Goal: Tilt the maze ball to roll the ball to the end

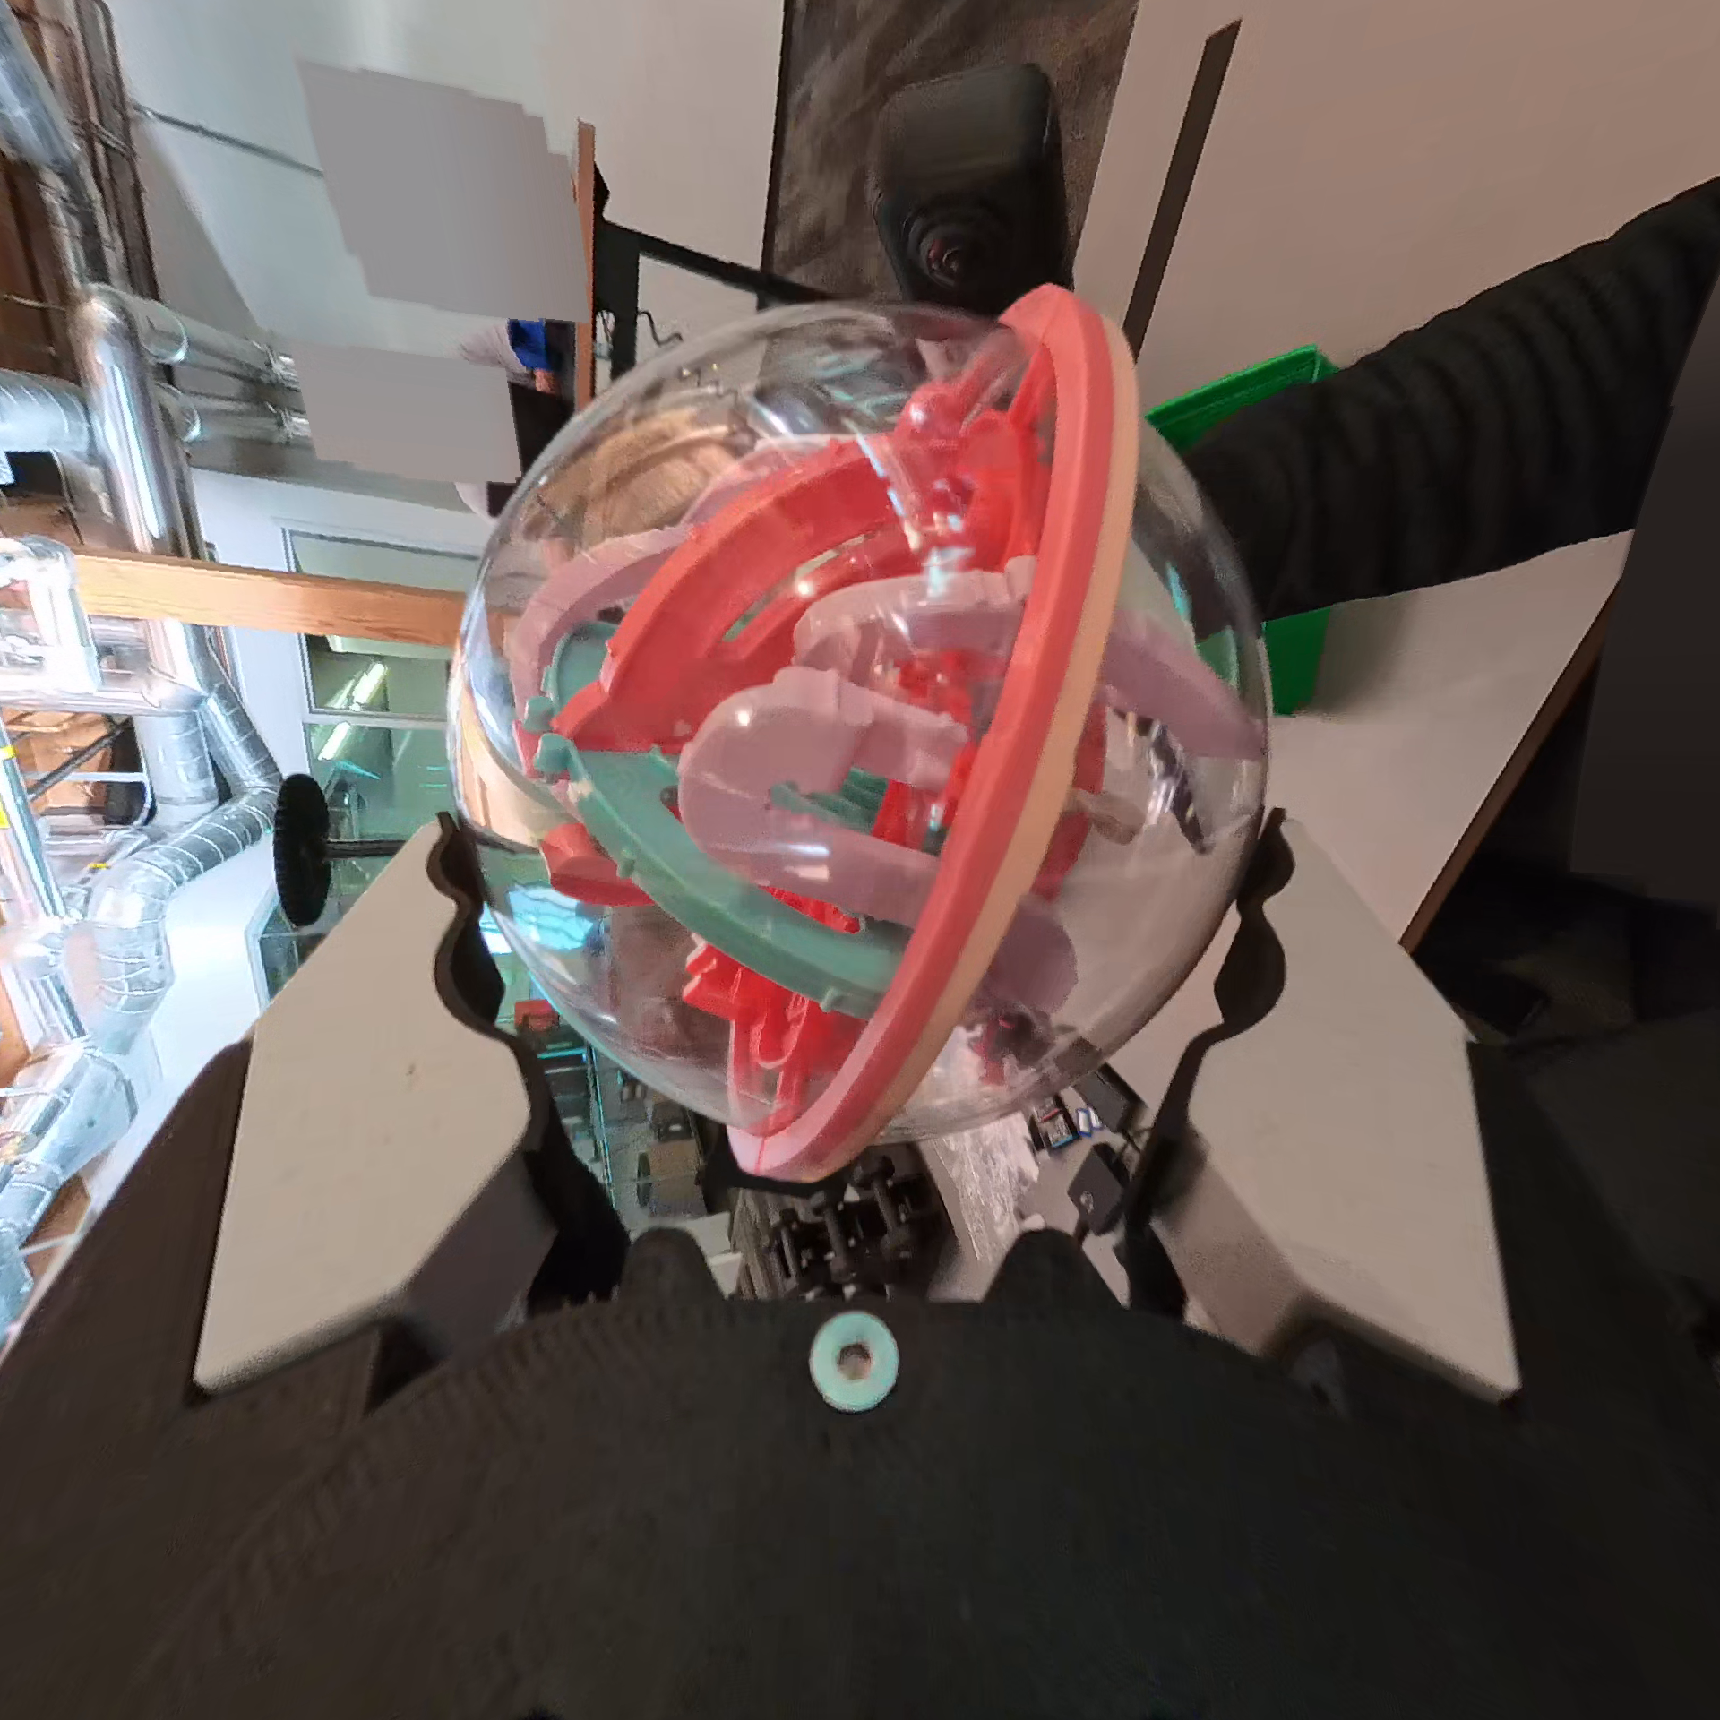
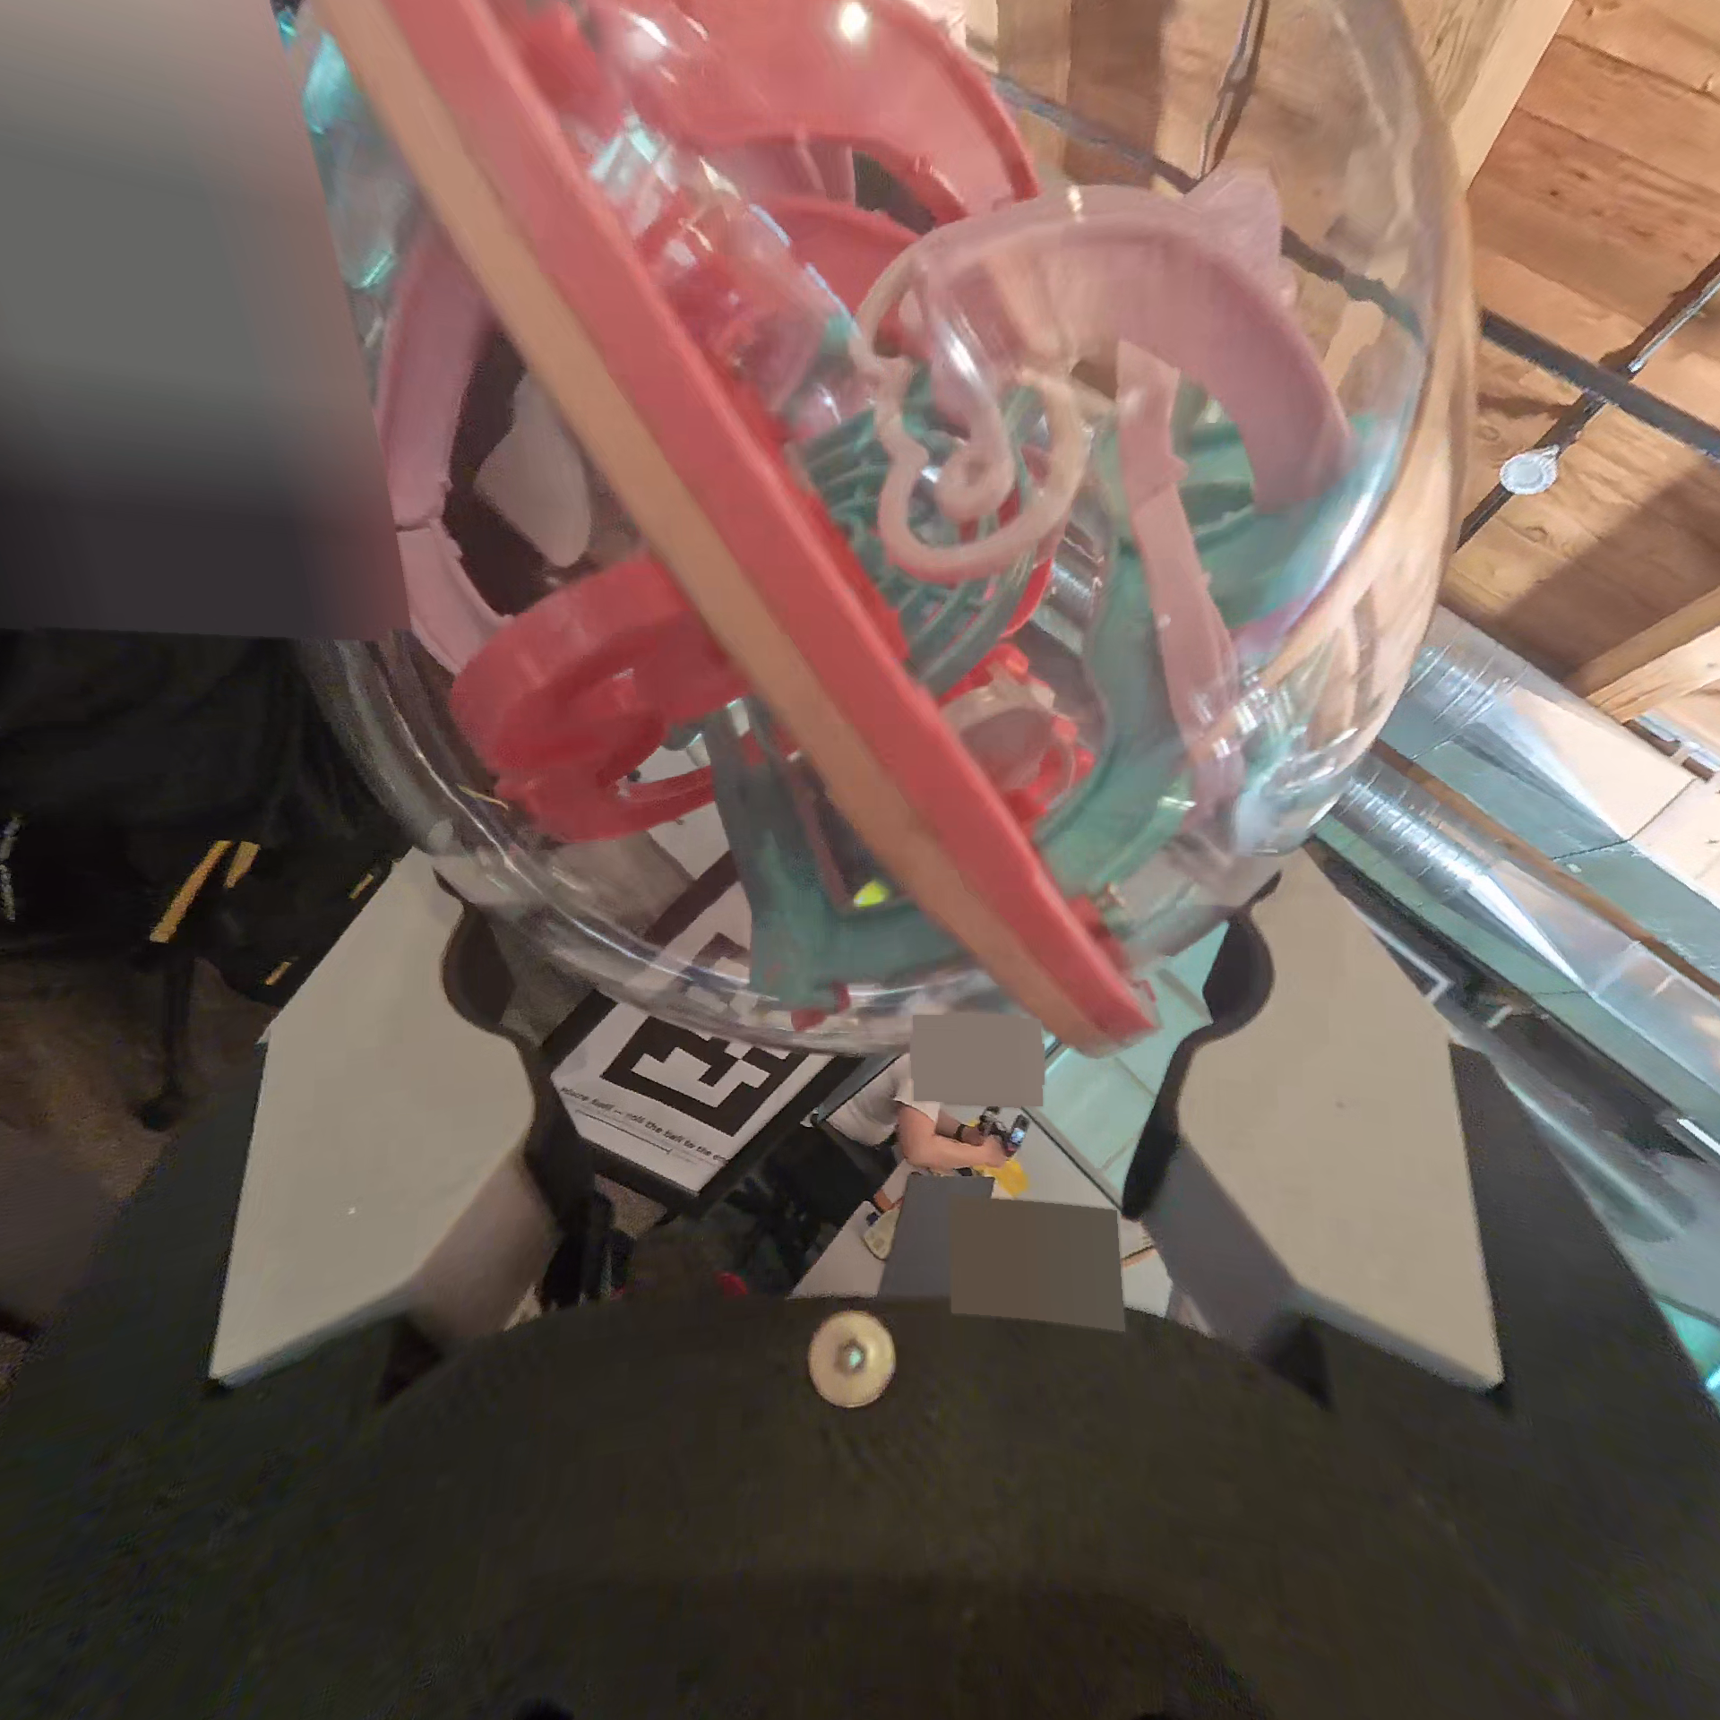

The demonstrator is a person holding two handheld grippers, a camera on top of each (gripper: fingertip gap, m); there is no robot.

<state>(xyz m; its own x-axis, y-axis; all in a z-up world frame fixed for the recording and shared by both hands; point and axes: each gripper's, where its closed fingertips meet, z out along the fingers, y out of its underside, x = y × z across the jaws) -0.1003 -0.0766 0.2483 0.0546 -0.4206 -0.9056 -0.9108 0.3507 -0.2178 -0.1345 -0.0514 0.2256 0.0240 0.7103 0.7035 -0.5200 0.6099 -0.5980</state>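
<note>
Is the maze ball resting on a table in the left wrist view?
No: the maze ball is held up off any surface, gripped between the left gripper fingertips.

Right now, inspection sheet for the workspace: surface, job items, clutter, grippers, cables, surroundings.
Surface: white tabletop, seen tilted.
Job's things: clear maze ball with red, teal and lilac tracks and a red seam ring; the small ball inside is not made out.
Clutter: green bin; marker card.
Grippers: left gripper and right gripper each clamp the sphere.
Cables: dark leads on the table.
Surroundings: silver ducts, timber ceiling.
</note>
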